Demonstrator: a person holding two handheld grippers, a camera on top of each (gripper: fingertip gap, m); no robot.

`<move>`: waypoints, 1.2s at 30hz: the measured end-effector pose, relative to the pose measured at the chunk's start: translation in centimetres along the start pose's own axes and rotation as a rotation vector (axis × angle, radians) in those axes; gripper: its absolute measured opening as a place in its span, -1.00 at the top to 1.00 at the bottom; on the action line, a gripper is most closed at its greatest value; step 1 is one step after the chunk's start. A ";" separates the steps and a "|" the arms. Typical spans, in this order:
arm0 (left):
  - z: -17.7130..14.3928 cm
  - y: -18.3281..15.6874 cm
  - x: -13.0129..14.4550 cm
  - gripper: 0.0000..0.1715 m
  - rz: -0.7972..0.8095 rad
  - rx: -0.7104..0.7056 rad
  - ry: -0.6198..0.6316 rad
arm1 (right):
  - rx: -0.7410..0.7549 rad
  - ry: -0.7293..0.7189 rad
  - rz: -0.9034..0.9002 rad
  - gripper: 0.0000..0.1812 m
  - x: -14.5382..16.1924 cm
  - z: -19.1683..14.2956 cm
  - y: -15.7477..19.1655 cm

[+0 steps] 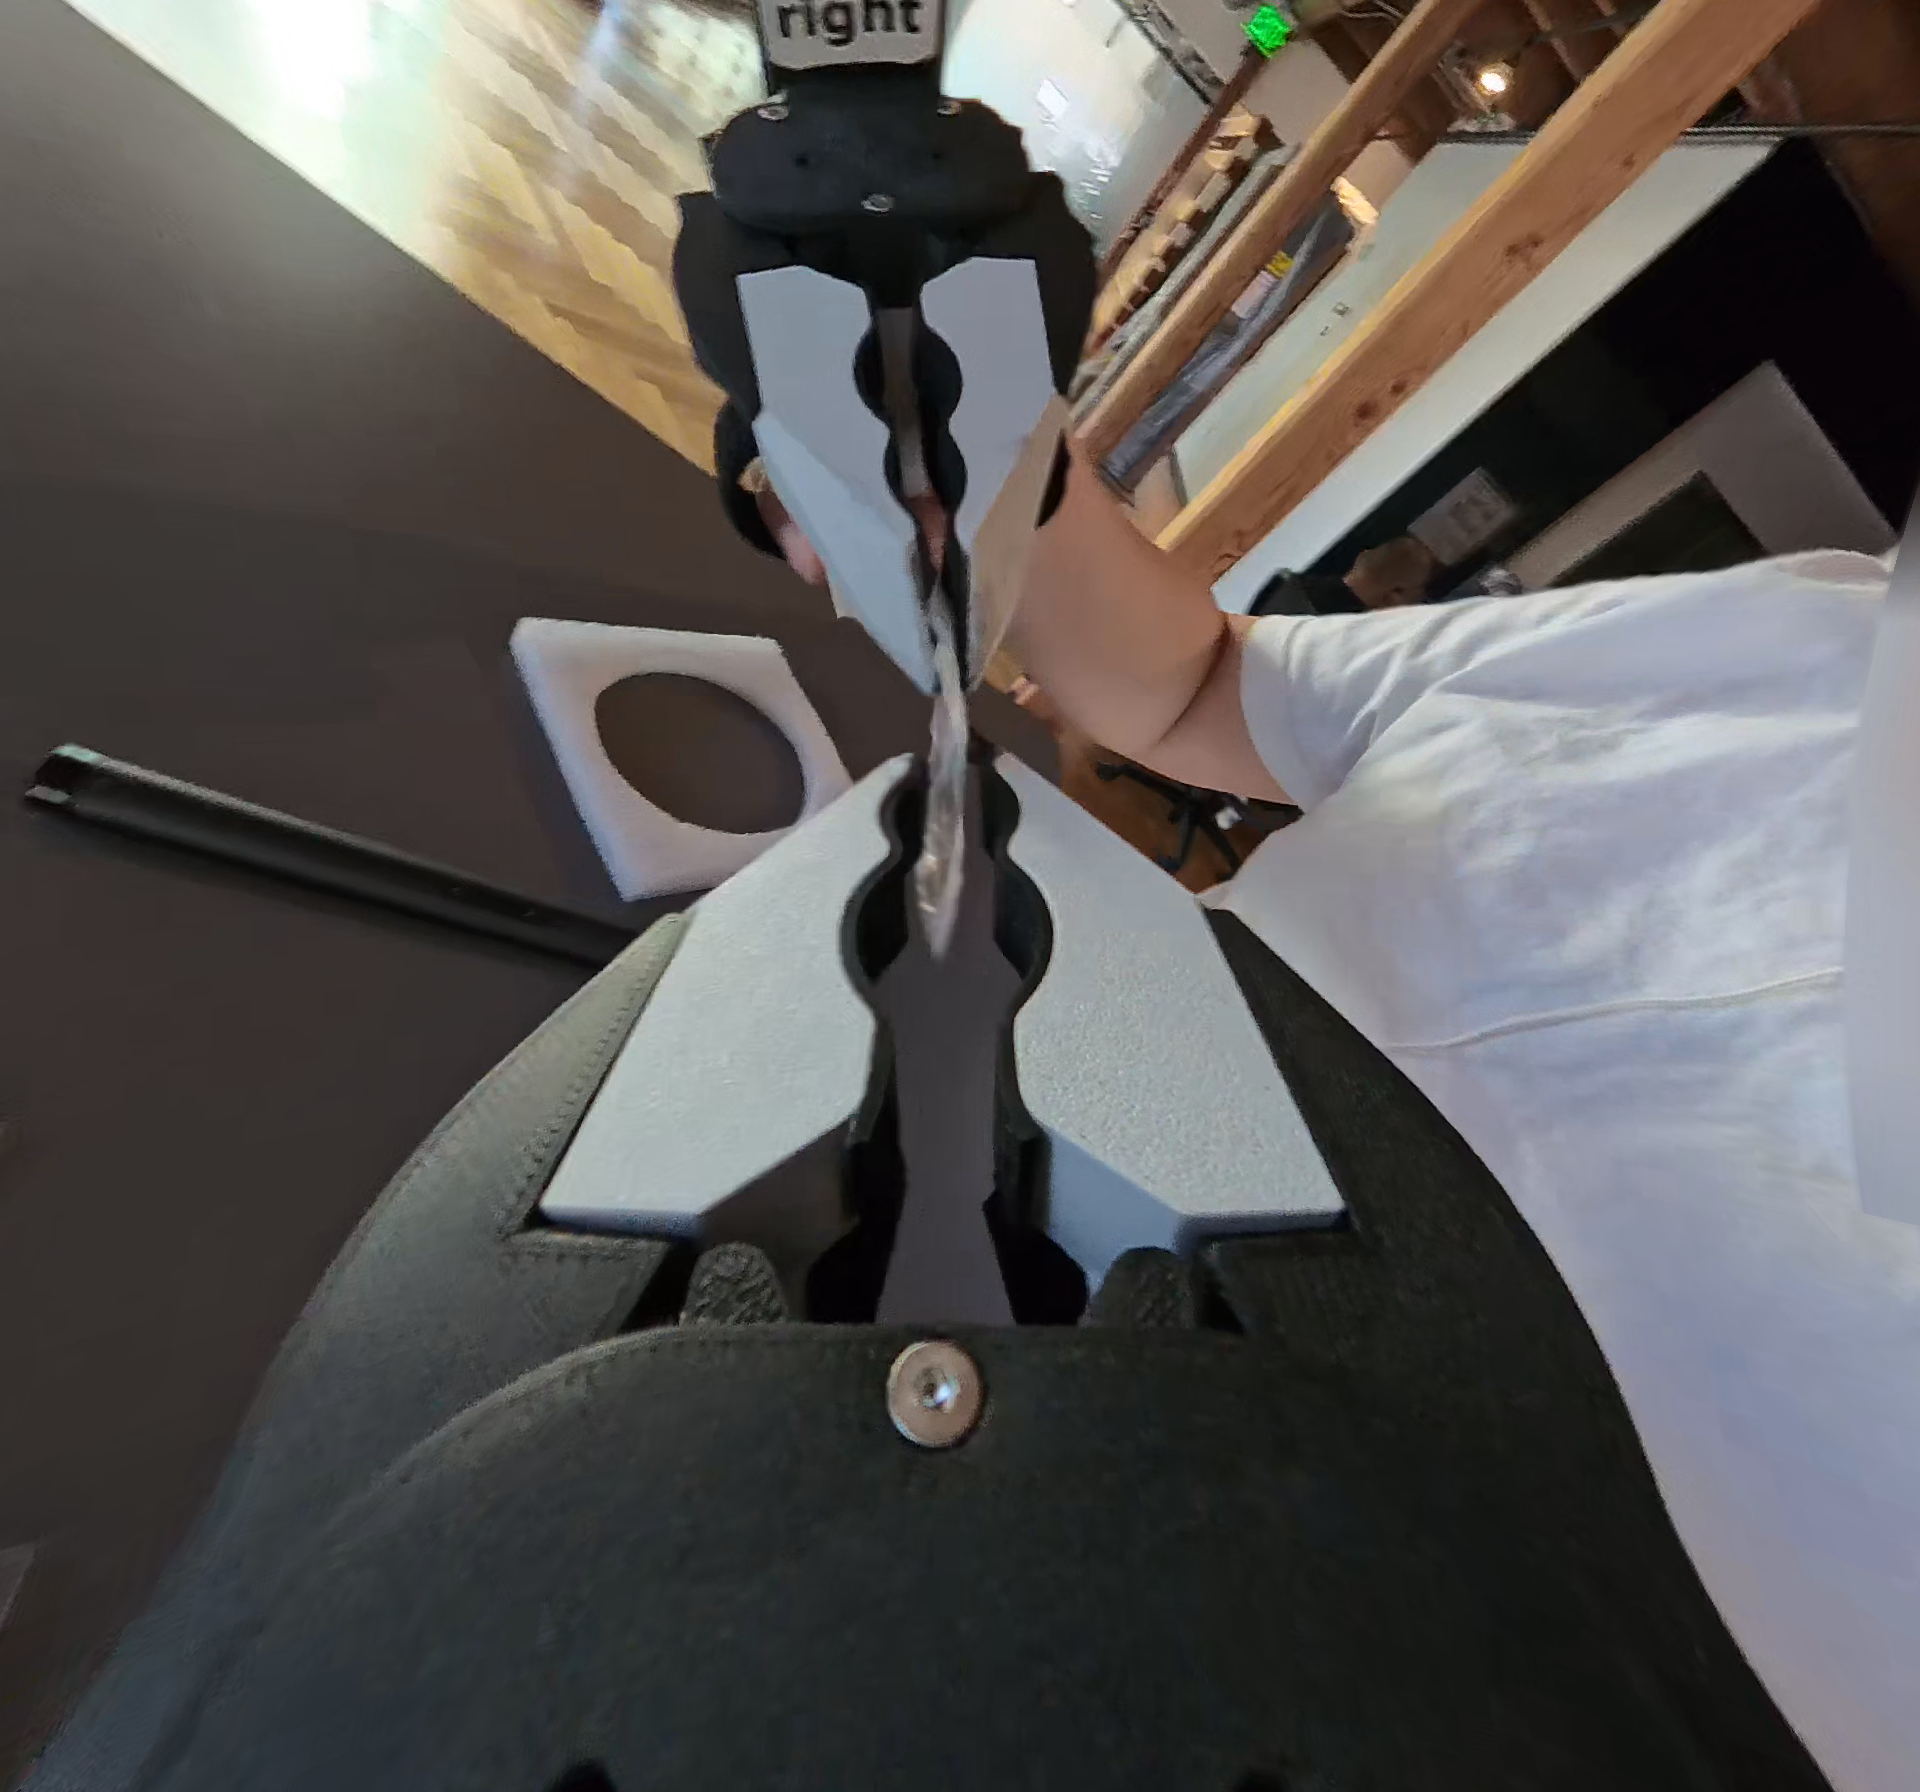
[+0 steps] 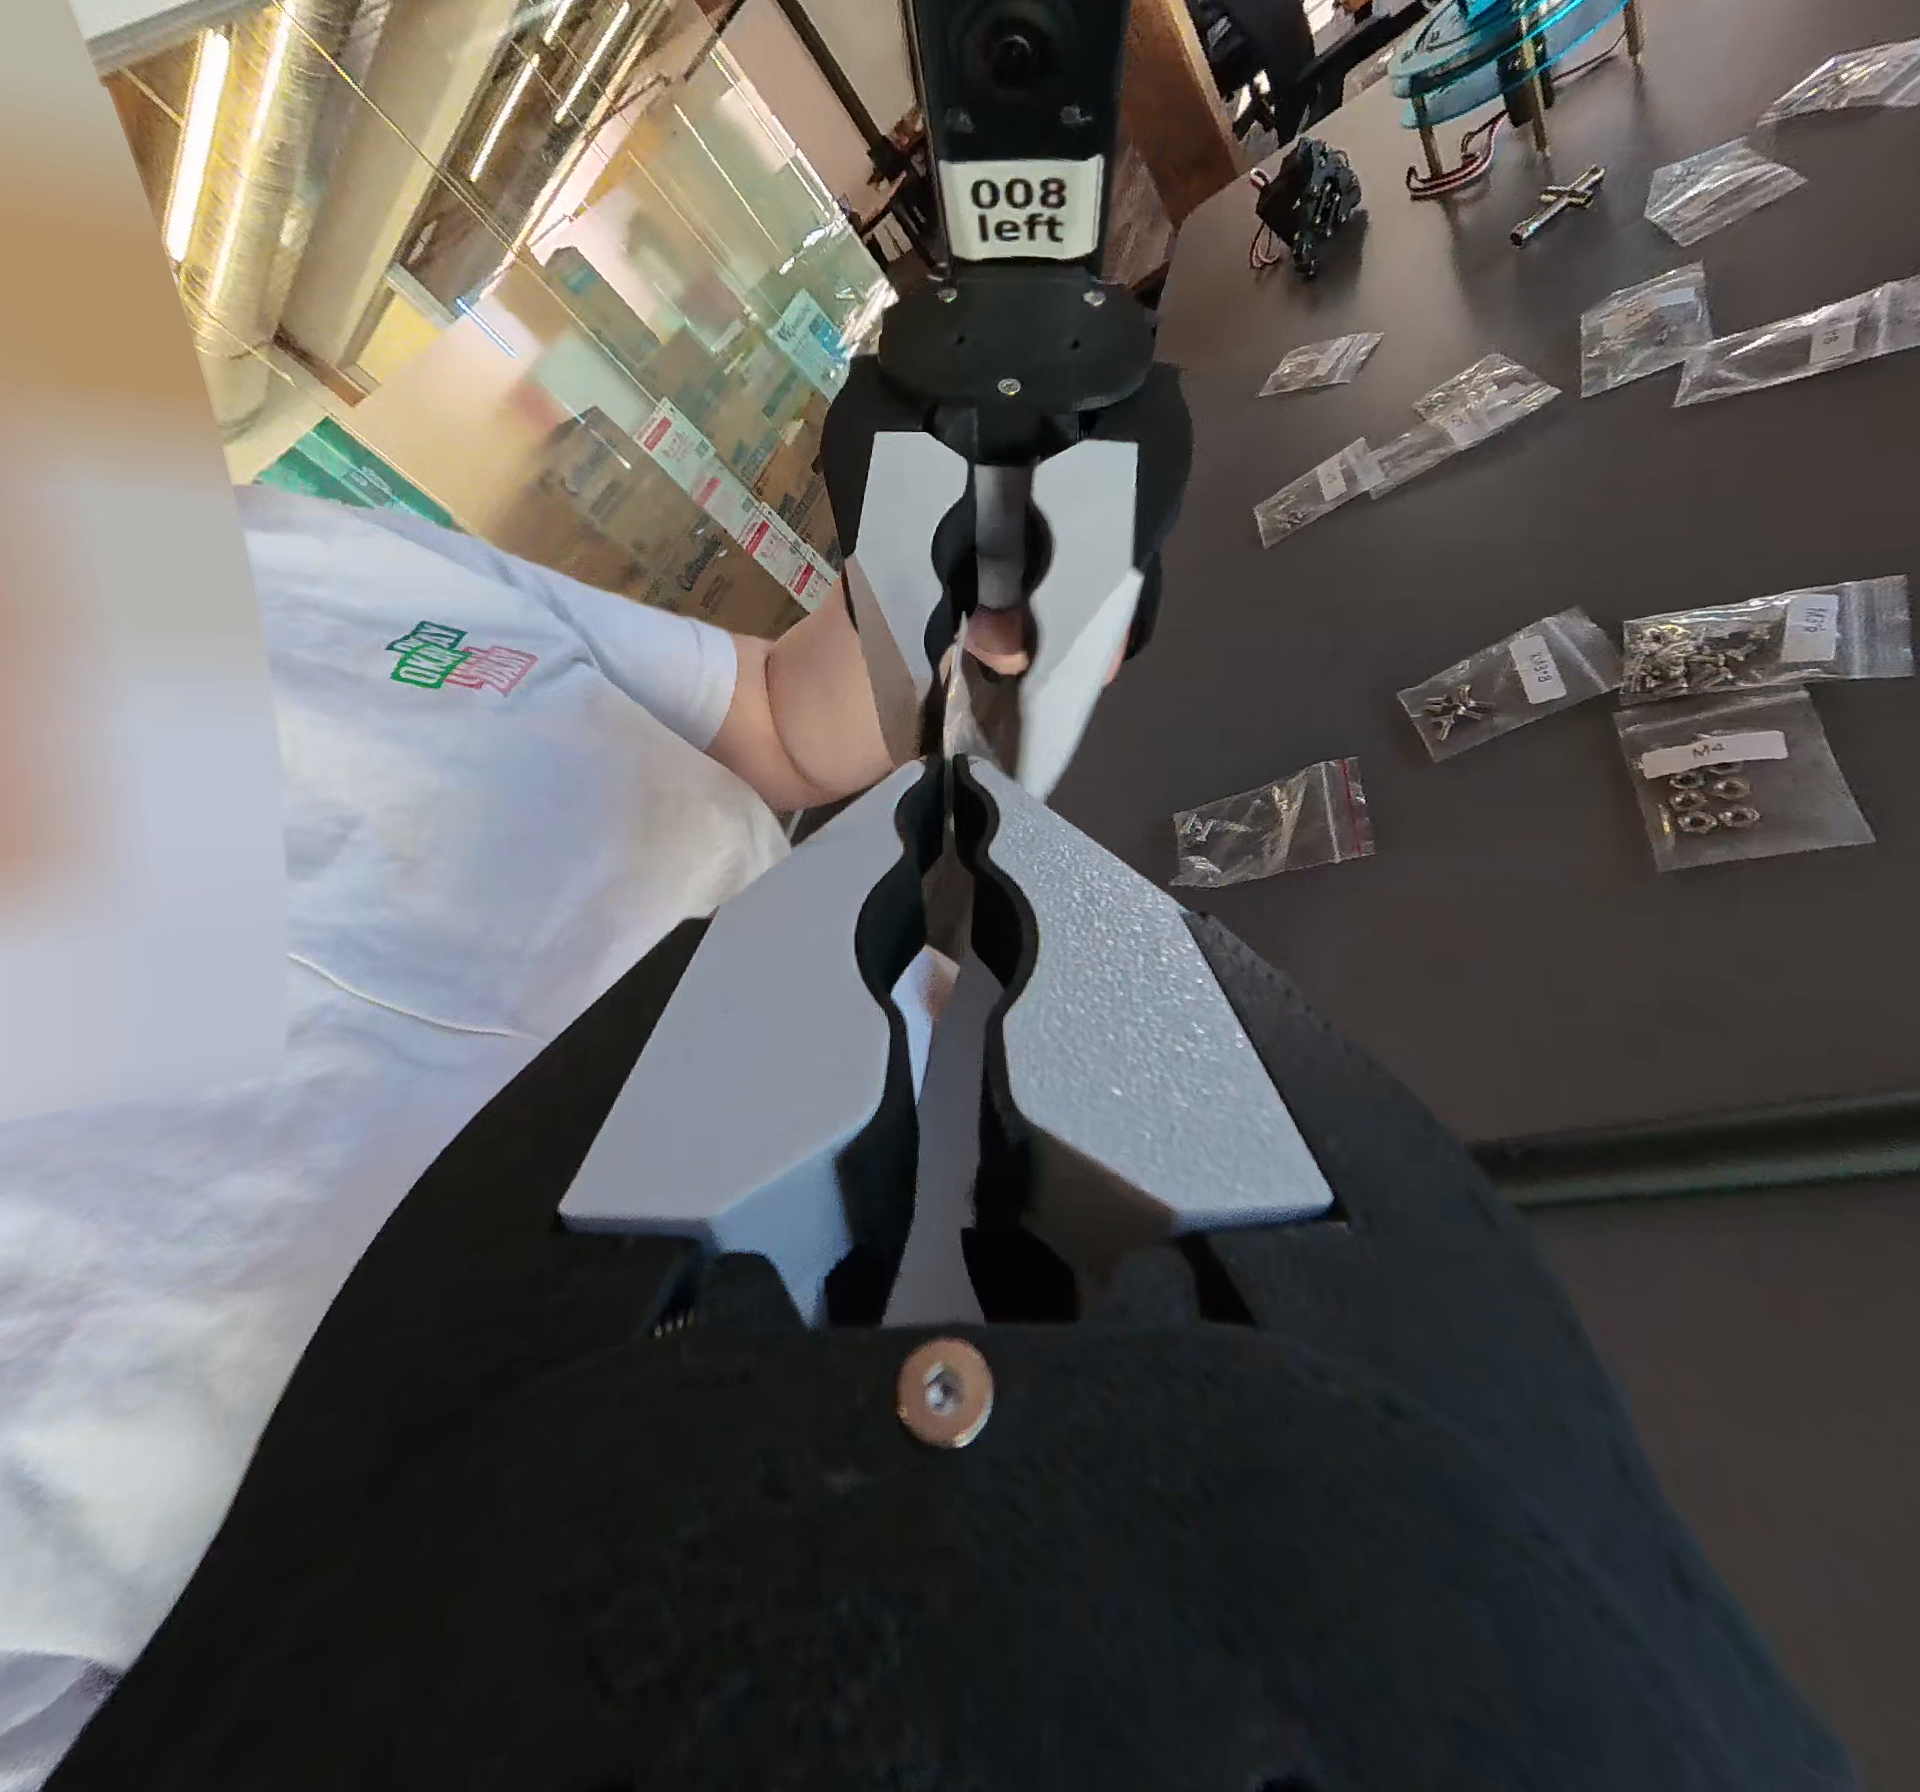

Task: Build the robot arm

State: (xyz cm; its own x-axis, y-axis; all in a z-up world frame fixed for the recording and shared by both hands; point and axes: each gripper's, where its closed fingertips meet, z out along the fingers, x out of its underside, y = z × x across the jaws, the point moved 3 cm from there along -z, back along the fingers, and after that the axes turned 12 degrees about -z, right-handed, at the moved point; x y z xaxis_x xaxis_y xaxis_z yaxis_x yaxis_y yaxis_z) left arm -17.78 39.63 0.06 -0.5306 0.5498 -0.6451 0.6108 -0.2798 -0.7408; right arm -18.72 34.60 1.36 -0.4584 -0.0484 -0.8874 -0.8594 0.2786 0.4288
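Left wrist view, near: left gripper (image 1: 948, 786), grey fingers (image 1: 758, 1046) drawn close, tips pinching the near edge of a small clear plastic bag (image 1: 943, 807).
Left wrist view, middle: same bag stretched edge-on and in the air between two grippers facing tip to tip; right gripper (image 1: 940, 672) opposite, clenched on the far edge.
Left wrist view, behind: bare forearm (image 1: 1132, 641) and white shirt (image 1: 1558, 859) to the right.
Left wrist view, far: white foam square with round hole (image 1: 582, 693) flat on dark table (image 1: 260, 599); black bar (image 1: 312, 854) lying beside it, nearer the camera; wood floor and timber beams beyond.
Right wrist view, near: right gripper (image 2: 951, 766), fingers (image 2: 1122, 1015) closed together, bag (image 2: 961, 719) only a thin sliver at the tips.
Right wrist view, middle: left gripper (image 2: 966, 693) facing it, labelled, gripping the other edge.
Right wrist view, right side: many small clear bags of screws and nuts (image 2: 1756, 786) spread on the table (image 2: 1455, 1015), well apart from the grippers.
Right wrist view, far: metal cross-shaped tool (image 2: 1558, 199), small black part with wires (image 2: 1314, 204), blue round-plate assembly on posts (image 2: 1527, 7).
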 end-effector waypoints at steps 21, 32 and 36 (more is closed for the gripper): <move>1.9 -1.5 1.6 1.00 0.422 -0.151 -0.035 | -0.100 -0.083 0.124 0.83 0.4 -1.8 1.7; 1.4 -1.6 1.5 1.00 0.461 -0.112 -0.021 | -0.083 0.034 0.121 0.91 1.4 -0.8 1.4; 1.5 -1.5 1.6 1.00 0.468 -0.103 -0.010 | -0.067 0.023 0.141 0.92 1.6 -1.0 1.1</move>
State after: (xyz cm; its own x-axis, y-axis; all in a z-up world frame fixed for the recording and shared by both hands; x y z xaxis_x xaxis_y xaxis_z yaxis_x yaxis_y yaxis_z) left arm -20.41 39.75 -0.08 -0.1899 0.3756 -0.9071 0.8401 -0.4161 -0.3481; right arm -20.63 33.87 0.63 -0.5799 -0.0351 -0.8140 -0.7991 0.2195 0.5598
